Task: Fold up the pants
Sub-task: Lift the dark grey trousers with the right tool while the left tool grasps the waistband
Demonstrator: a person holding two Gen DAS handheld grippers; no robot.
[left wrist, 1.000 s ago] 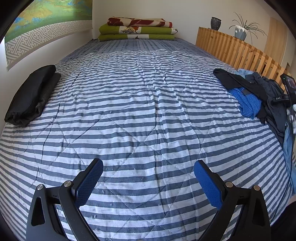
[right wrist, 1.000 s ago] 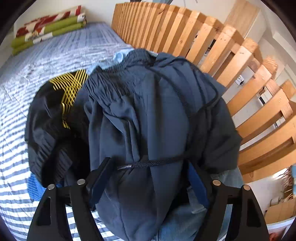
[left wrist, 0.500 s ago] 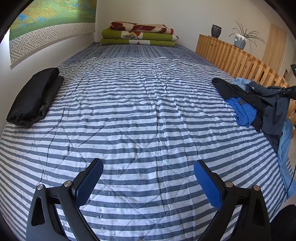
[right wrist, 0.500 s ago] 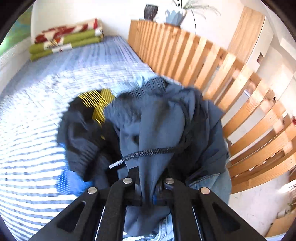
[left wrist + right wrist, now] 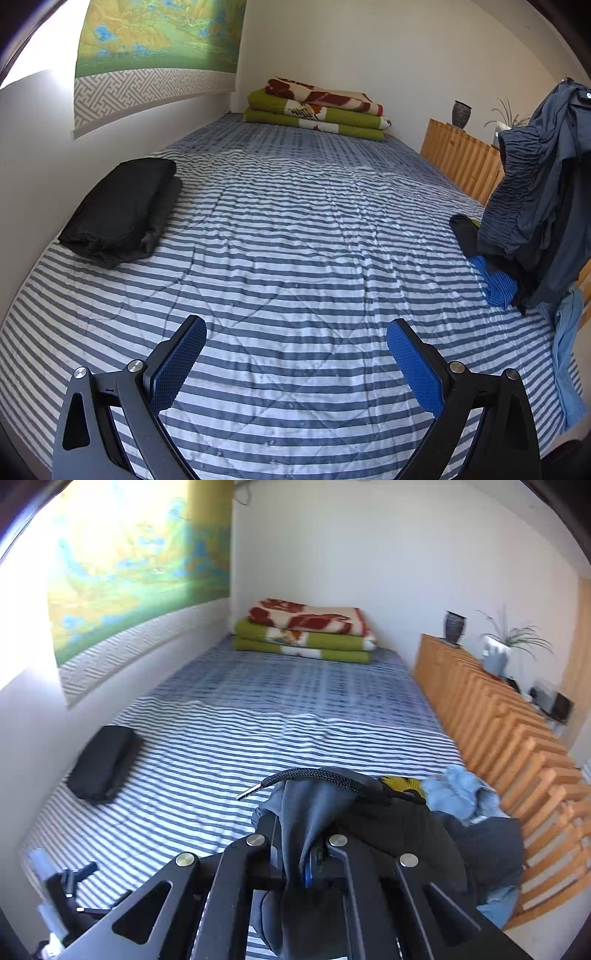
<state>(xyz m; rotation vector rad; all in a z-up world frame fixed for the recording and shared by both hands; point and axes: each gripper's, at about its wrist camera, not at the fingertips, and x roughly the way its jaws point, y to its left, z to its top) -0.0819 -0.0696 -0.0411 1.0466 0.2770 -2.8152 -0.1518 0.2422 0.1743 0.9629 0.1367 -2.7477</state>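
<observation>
Grey pants [image 5: 535,206] hanging lengthwise (waistband sideways), right gripper [image 5: 297,853] fingers clamping them, left gripper [image 5: 295,354] fingers apart.

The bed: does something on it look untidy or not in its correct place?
Yes. A crumpled heap of clothes lies unfolded at the bed's edge by the wooden slats, unlike the neat black folded pile near the wall. The right claw holds grey-blue pants bunched.
</observation>
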